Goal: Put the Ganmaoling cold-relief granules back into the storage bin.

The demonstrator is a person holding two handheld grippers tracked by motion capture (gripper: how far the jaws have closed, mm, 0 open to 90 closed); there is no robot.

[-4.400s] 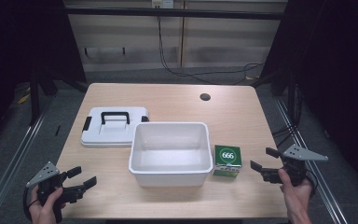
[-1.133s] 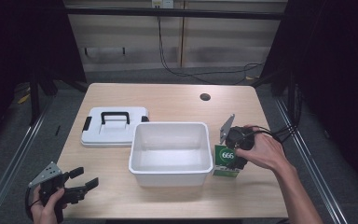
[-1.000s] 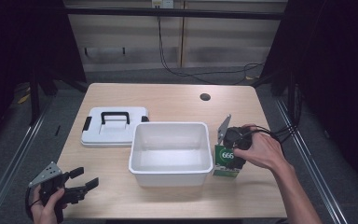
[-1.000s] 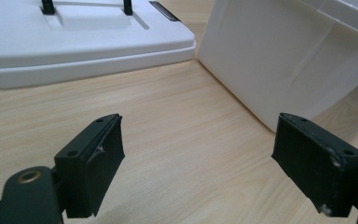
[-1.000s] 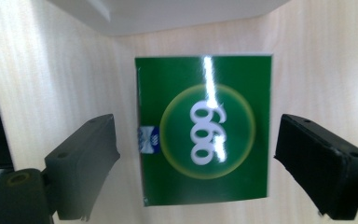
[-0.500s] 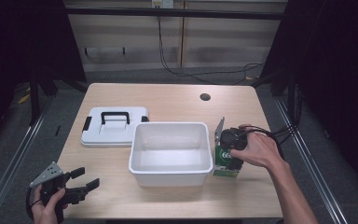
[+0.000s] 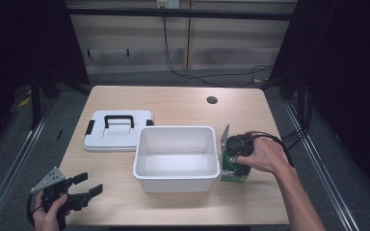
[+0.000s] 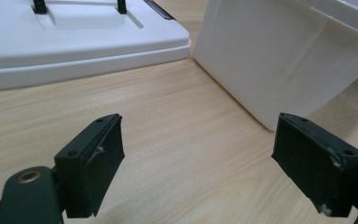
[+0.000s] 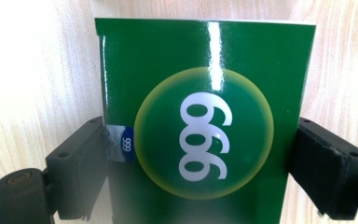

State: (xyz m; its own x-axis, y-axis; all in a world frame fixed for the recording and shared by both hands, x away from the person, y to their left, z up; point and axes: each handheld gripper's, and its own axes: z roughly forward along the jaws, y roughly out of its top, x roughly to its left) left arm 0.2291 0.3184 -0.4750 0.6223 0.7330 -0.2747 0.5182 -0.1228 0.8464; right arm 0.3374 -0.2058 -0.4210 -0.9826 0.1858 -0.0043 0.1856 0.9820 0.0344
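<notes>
Wooden table [image 7: 183, 103]: white tub [image 7: 177, 151] stands just beside green box [image 7: 231, 166].

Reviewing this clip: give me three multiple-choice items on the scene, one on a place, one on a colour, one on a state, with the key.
1. Where does the green box stand?
A. inside the white bin
B. on the table just right of the white bin
C. on the lid

2. What colour is the handle on the white lid?
A. black
B. red
C. white

3. How stands the left gripper?
A. shut on the lid
C. shut on nothing
B. open over bare table

Key: 1 B, the high view shows the box beside the bin's right wall, with the right gripper straddling it. 2 A, a black handle lies on the lid. 3 B, its jaws stand wide apart with only wood between.
</notes>
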